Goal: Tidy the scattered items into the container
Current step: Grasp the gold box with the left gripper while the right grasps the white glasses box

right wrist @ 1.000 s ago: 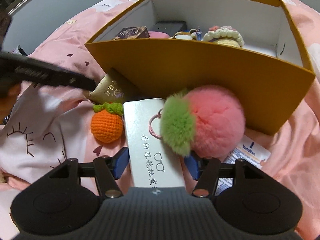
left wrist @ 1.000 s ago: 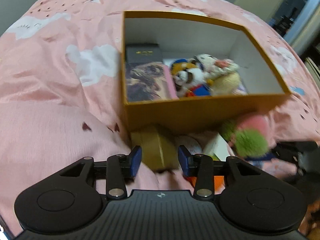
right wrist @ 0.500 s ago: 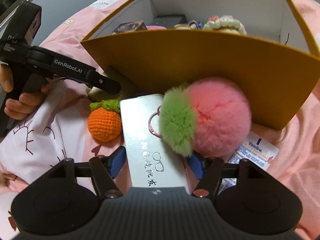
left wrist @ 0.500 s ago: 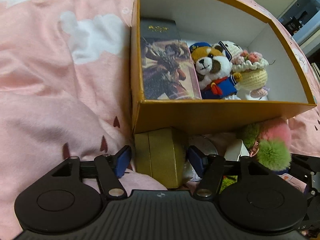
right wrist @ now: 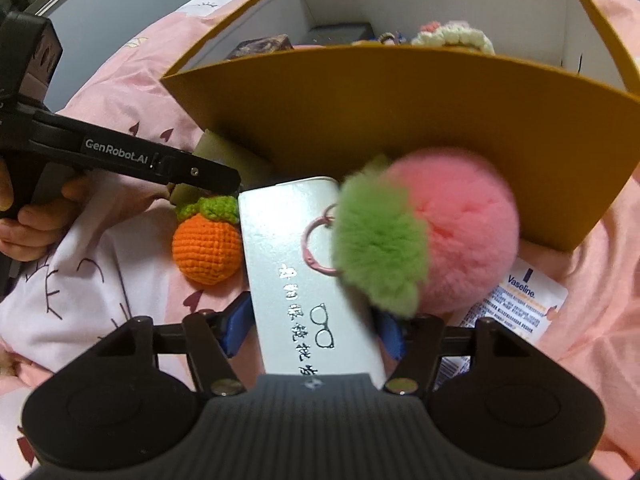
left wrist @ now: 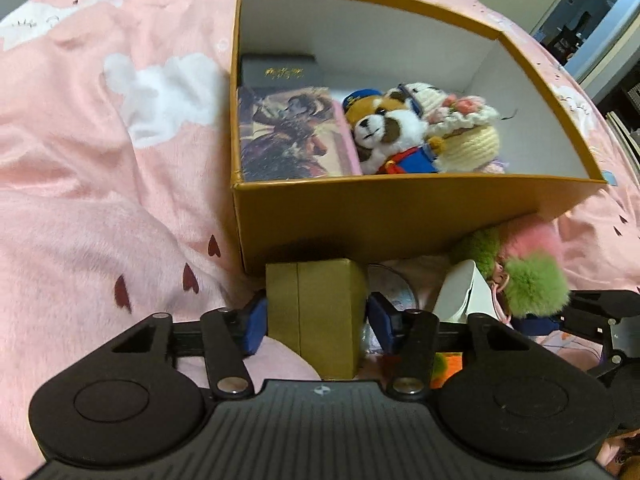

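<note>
Left wrist view: our left tongs (left wrist: pixel 314 322) straddle the small gold box (left wrist: pixel 316 316), which stands on the bed just outside the front wall of the orange container (left wrist: pixel 400 224); jaws closing, left pad about touching, right pad showing a sliver of gap. Right wrist view: our right tongs (right wrist: pixel 314 330) flank the white glasses case (right wrist: pixel 308 280), jaws closing, contact uncertain; a pink-green pompom (right wrist: pixel 436 232) rests on it. Grasp step; next we judge: clamp firmly, lift over the wall.
</note>
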Action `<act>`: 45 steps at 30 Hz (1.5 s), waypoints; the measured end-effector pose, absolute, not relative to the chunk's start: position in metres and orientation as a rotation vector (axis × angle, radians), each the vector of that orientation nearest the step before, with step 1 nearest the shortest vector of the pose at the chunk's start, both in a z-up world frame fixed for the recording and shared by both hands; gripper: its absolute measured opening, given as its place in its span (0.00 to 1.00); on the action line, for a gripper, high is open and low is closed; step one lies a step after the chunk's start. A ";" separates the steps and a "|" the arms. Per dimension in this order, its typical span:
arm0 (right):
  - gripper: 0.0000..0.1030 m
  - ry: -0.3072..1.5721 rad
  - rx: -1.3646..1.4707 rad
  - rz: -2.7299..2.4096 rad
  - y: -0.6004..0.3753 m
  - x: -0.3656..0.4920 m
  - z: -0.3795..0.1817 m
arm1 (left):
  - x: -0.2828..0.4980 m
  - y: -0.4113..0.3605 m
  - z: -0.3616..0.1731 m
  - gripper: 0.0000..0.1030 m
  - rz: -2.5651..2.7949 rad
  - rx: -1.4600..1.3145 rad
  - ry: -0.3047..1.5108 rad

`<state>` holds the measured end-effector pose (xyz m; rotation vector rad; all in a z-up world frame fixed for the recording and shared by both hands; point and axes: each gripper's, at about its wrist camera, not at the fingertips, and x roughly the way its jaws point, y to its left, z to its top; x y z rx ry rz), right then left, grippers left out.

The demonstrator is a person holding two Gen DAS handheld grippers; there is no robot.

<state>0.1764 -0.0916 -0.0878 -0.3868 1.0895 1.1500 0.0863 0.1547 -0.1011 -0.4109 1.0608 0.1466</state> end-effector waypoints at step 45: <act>0.60 0.669 -0.303 0.984 -0.090 0.225 0.108 | 0.122 0.122 0.043 0.54 0.004 -0.174 0.701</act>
